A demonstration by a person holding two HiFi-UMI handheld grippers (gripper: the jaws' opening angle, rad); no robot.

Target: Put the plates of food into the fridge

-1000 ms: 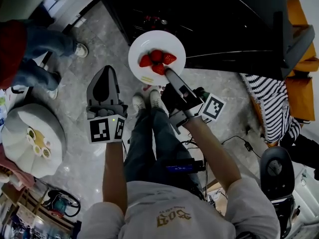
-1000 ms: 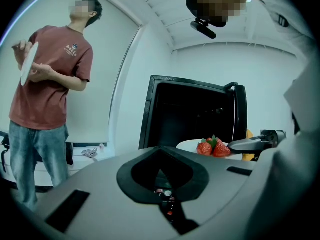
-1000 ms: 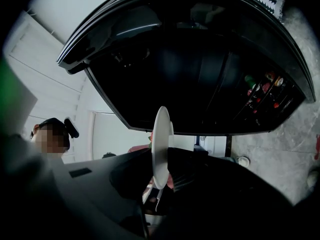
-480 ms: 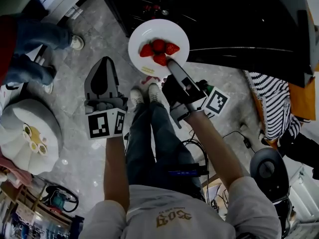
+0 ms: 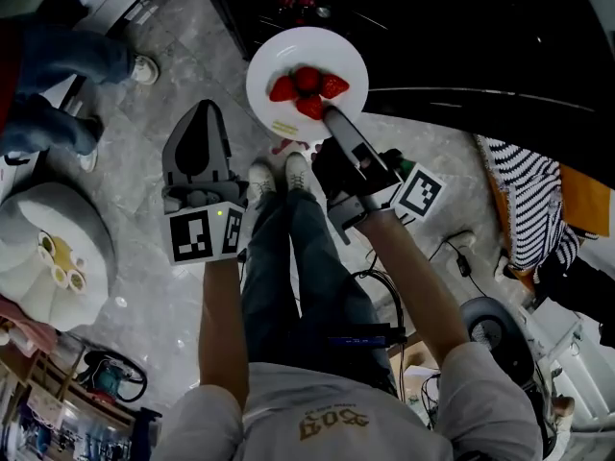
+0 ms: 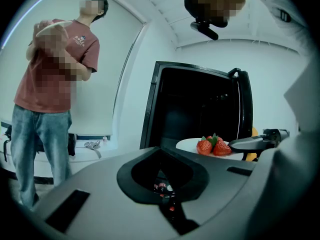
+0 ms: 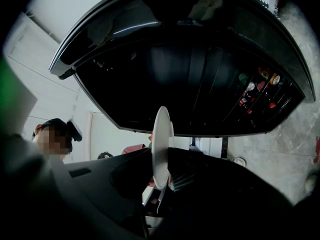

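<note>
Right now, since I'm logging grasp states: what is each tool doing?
Left tool: shut, holding nothing.
Right tool: shut on the rim of the plate of strawberries.

I have one round white plate (image 5: pixel 288 60) up in the air, level, with four red strawberries (image 5: pixel 307 92) bunched at its middle; their green tops show in the left gripper view. A small pale yellow scrap (image 5: pixel 283 128) lies near the plate's near rim. That rim is pinched between the fingers (image 5: pixel 346 142) of my right gripper (image 5: pixel 327 115). Just past the plate stands the black fridge (image 5: pixel 461 36), its dark inside open to view, with bottles (image 7: pixel 255 91) on a shelf.
</note>
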